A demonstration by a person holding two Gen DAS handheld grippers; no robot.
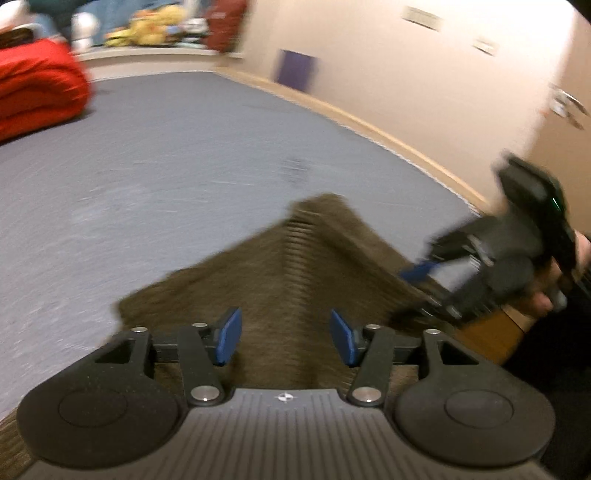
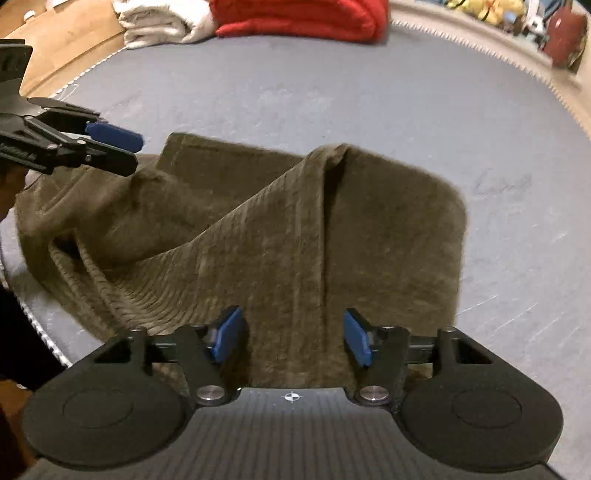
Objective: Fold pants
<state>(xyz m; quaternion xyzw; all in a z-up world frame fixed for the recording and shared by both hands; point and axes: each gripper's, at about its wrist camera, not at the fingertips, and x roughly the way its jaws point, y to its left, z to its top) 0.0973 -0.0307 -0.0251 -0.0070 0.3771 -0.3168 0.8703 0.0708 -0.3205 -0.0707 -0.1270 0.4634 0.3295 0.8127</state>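
Olive-brown corduroy pants (image 2: 280, 229) lie bunched on a grey-blue mat (image 2: 332, 92), with a raised fold ridge running up the middle; they also show in the left wrist view (image 1: 280, 280). My left gripper (image 1: 285, 341) is open above the cloth, its blue pads apart with nothing between them. My right gripper (image 2: 291, 341) is open over the near edge of the pants, also empty. The left gripper shows in the right wrist view (image 2: 118, 142) at the left above the pants. The right gripper shows in the left wrist view (image 1: 424, 273), blurred.
A folded red blanket (image 2: 295, 18) and a white towel (image 2: 159, 22) lie at the mat's far end. The blanket shows in the left wrist view (image 1: 37, 85). Stuffed toys (image 1: 147, 26) sit on a ledge. Wooden floor (image 2: 66, 40) and a wall (image 1: 406, 92) border the mat.
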